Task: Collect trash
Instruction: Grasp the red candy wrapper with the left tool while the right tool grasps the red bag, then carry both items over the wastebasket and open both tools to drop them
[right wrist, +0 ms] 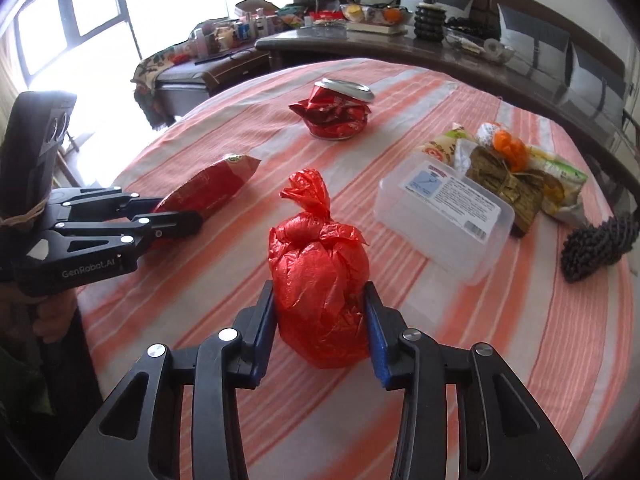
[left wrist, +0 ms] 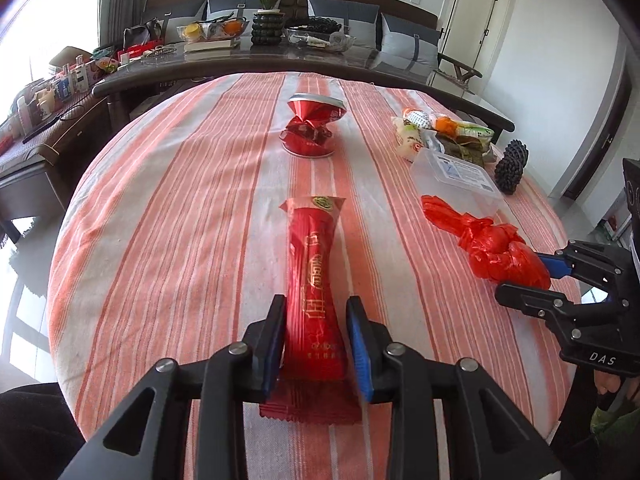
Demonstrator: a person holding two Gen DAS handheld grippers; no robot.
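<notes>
You are holding the left hand-held gripper (left wrist: pixel 315 304) narrowly parted around the red snack wrapper (left wrist: pixel 314 280). The wrapper is lying flat on the striped bench (right wrist: pixel 200 320) between the pads, with a gap showing on the right side, so nothing is gripping it. Its pinched waist suggests a squeeze there.

You are closing the right hand-held gripper (right wrist: pixel 318 292) on the knotted red bag (right wrist: pixel 320 272). Both blue pads are pressing its sides low down, probably because the body is firmer than the twisted top. The bag is standing upright on the bench, near the clear plastic box (right wrist: pixel 440 216).

The crushed red can (left wrist: pixel 312 128) is waiting farther back, untouched.

"GenRobot.AI" is showing on the left tool and "DAS" on the right. The wrapper's gold characters and the box label are reading too small to make out.
</notes>
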